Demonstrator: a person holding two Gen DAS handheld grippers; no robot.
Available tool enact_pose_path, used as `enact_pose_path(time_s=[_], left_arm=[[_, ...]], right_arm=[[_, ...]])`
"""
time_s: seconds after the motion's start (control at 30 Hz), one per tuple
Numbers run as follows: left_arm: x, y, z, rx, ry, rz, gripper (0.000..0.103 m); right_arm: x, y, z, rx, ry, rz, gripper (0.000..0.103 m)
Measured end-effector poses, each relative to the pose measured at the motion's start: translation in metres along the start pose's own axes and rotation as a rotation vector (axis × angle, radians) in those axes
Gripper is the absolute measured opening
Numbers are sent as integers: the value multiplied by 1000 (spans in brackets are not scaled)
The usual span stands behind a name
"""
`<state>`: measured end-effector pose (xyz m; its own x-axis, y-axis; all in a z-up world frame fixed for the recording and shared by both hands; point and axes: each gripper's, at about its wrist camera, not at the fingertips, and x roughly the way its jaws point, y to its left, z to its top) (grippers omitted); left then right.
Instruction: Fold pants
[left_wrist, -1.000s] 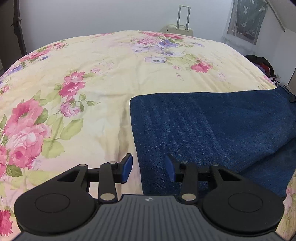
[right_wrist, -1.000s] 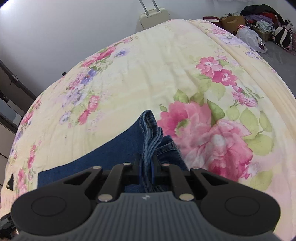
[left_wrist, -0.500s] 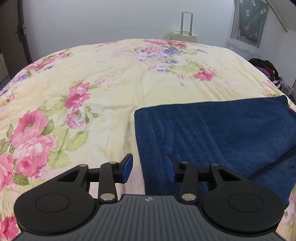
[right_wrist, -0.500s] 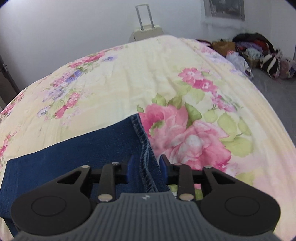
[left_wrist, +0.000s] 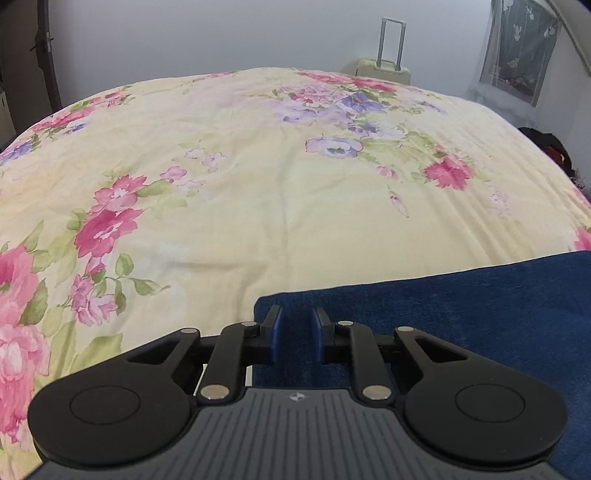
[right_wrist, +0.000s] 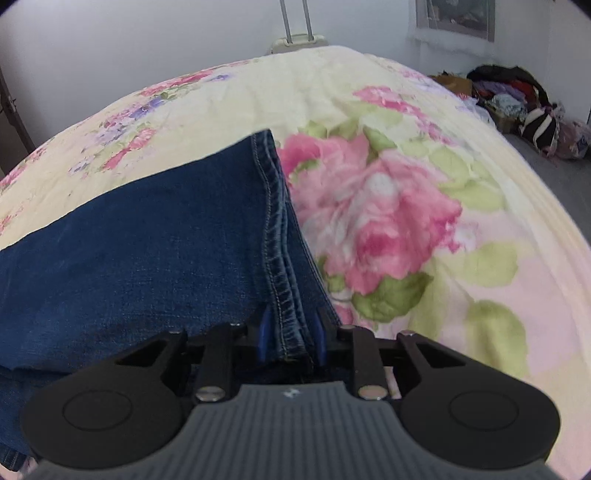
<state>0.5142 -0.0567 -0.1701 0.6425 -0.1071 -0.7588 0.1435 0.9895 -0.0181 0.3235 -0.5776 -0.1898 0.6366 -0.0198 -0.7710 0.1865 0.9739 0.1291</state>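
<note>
Pants (left_wrist: 461, 314) of dark blue denim lie folded on the floral bedspread (left_wrist: 258, 184). Over their left corner the left gripper (left_wrist: 295, 330) hangs with jaws parted, gripping nothing. The right gripper (right_wrist: 290, 336) straddles the stitched hem, apparently not clamped.

- The left tongs (left_wrist: 296, 334) had matte black linkage arms and blue pads (left_wrist: 276, 334) lining the fingers.
- Round silver rivets marked the pivots, above a grey ribbed housing bearing a small white emblem.
- Two broad black discs flanked that housing.
- The right tongs (right_wrist: 290, 336) showed the same black arms, blue pads, silver rivets and grey ribbed body.
</note>
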Motion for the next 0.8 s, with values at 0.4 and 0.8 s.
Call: enact_pose_path(time_s=[0.4,0.8], left_arm=[[-49,-5,-12,112,-11,5,15],[-82,-25,-116,250,199,-74,10]], right_arm=[[2,2,1,46,-4,-41,20],[-37,23,-30,-19,-104,-61,26]])
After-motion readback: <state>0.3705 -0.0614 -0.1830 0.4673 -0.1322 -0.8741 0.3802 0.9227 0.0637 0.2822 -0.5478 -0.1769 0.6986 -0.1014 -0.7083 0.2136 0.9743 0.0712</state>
